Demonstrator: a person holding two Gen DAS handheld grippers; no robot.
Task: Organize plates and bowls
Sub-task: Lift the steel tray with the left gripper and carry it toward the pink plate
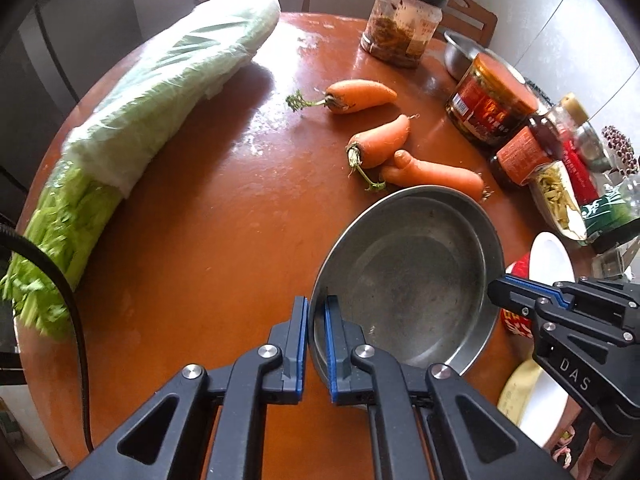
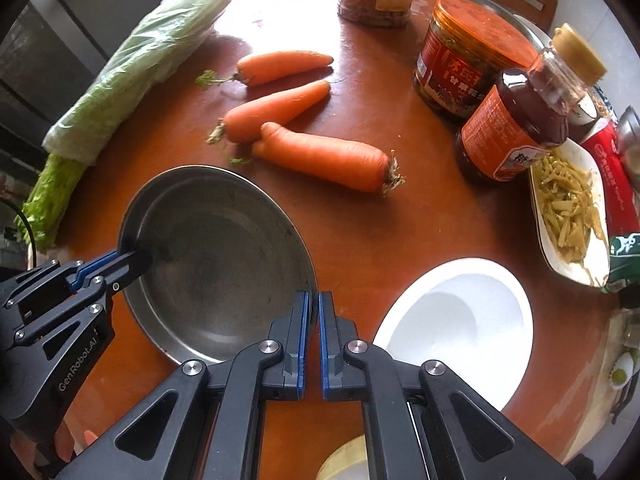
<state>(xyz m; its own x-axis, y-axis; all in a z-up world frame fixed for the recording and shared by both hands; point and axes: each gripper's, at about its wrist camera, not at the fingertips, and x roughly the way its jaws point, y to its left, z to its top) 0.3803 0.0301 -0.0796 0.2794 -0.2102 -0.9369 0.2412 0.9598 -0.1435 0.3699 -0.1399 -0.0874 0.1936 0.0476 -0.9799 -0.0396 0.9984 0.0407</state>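
Observation:
A round stainless steel plate (image 1: 408,272) (image 2: 224,264) sits low over the red-brown round table (image 1: 224,240), and its far side shows a double rim line. My left gripper (image 1: 317,308) (image 2: 142,258) is shut on its left rim. My right gripper (image 2: 314,304) (image 1: 494,290) is shut on the opposite rim, so the plate hangs between the two. An empty white bowl (image 2: 452,320) (image 1: 552,256) stands just right of the steel plate. Whether the steel plate touches the table cannot be told.
Three carrots (image 2: 320,156) lie just beyond the plate. A long bag of greens (image 1: 160,92) runs along the left. Jars (image 2: 460,64) and a sauce bottle (image 2: 516,120) crowd the right with a dish of yellow shreds (image 2: 568,208). A steel bowl (image 1: 460,52) and a tall jar (image 1: 400,20) stand at the far edge.

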